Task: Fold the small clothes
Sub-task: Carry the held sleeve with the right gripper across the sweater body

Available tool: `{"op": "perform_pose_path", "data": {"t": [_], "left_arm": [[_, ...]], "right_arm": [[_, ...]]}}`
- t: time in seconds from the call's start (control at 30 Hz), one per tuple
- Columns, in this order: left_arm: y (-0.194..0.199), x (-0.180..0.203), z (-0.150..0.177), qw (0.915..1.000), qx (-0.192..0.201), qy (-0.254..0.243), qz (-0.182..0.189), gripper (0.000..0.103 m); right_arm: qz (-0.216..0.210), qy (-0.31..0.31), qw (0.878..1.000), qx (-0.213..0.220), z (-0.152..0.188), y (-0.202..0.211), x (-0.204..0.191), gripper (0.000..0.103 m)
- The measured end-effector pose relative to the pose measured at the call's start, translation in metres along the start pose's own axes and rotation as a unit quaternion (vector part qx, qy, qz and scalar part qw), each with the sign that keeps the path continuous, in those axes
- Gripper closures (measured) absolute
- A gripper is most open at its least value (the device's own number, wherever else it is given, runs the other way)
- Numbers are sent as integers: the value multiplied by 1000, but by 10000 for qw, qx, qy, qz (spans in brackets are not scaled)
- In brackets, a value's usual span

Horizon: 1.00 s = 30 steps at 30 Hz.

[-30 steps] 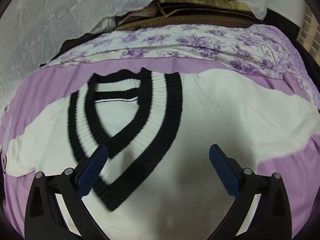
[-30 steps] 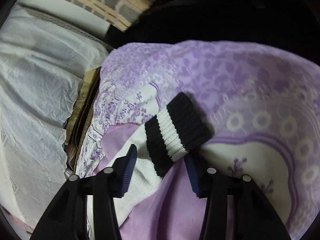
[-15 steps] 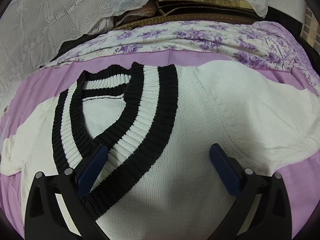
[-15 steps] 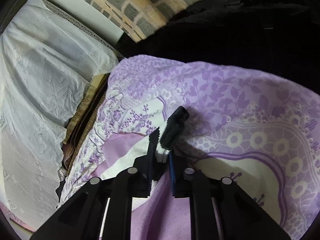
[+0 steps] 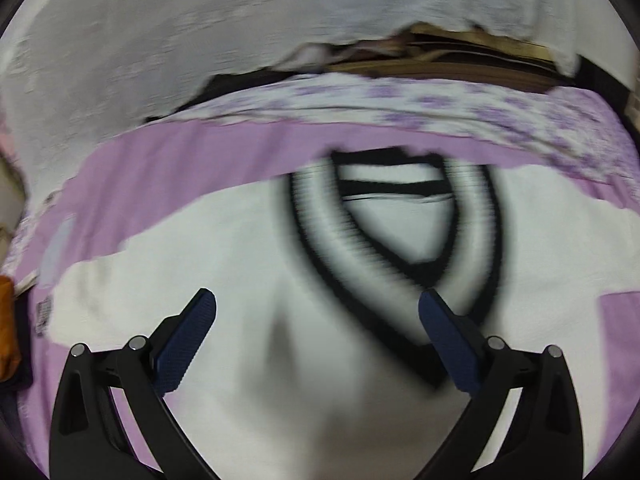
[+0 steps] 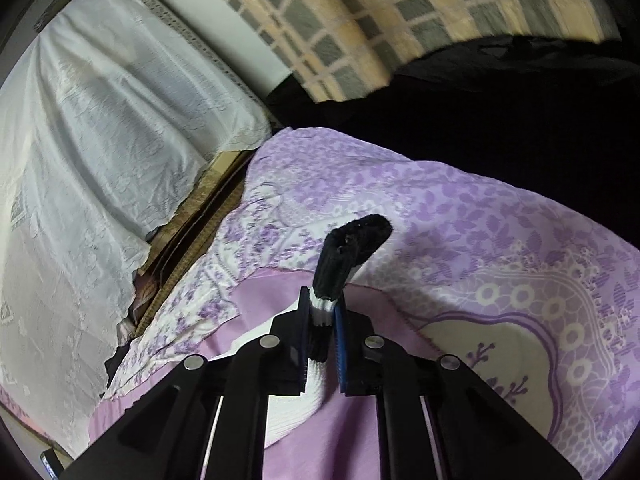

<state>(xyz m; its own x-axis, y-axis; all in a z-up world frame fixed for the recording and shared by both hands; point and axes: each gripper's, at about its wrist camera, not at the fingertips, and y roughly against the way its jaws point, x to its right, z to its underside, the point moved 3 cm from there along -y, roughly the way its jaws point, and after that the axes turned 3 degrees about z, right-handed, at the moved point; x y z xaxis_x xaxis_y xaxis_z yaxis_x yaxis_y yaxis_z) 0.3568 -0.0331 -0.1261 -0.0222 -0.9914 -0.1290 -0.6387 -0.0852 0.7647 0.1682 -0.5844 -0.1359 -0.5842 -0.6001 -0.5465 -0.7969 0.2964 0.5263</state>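
A white knit sweater with a black-and-white striped V-neck collar lies flat on a pink sheet. My left gripper is open and empty, hovering over the sweater's chest, left of the collar point. The left wrist view is motion-blurred. My right gripper is shut on the sweater's black-and-white ribbed sleeve cuff and holds it lifted above the bed; the white sleeve trails down under the fingers.
A purple floral blanket covers the bed's right side and far edge. White lace-covered pillows lie beyond, with brown mats between. An orange item sits at the far left. A checkered cloth and darkness lie past the bed.
My right gripper closed on the sleeve cuff and lifted it off the blanket. My left gripper swung left across the sweater, so the collar now sits to its right.
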Motion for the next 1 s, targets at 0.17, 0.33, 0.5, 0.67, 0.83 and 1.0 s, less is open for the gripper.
{"op": "perform_pose_path", "data": {"t": [0.17, 0.33, 0.5, 0.67, 0.83, 1.0], "left_arm": [[-3, -88, 24, 9970, -113, 667, -377, 4], [-13, -158, 60, 9882, -235, 1455, -423, 4], [-26, -196, 82, 9812, -501, 1799, -479, 4], [-35, -194, 86, 9838, -552, 1584, -630, 4], [-32, -186, 90, 9848, -505, 1452, -806, 4], [-30, -189, 91, 9841, -618, 1530, -654, 4]], "right_arm": [[-125, 352, 9993, -20, 5, 11, -33, 92], [-283, 579, 9978, -122, 15, 14, -70, 92], [-419, 809, 9956, -210, 32, 15, -110, 92], [-571, 1055, 9923, -301, 51, 17, -149, 92], [-713, 1200, 9896, -355, 66, 19, -183, 92], [-904, 1370, 9854, -451, 83, 22, -219, 92]]}}
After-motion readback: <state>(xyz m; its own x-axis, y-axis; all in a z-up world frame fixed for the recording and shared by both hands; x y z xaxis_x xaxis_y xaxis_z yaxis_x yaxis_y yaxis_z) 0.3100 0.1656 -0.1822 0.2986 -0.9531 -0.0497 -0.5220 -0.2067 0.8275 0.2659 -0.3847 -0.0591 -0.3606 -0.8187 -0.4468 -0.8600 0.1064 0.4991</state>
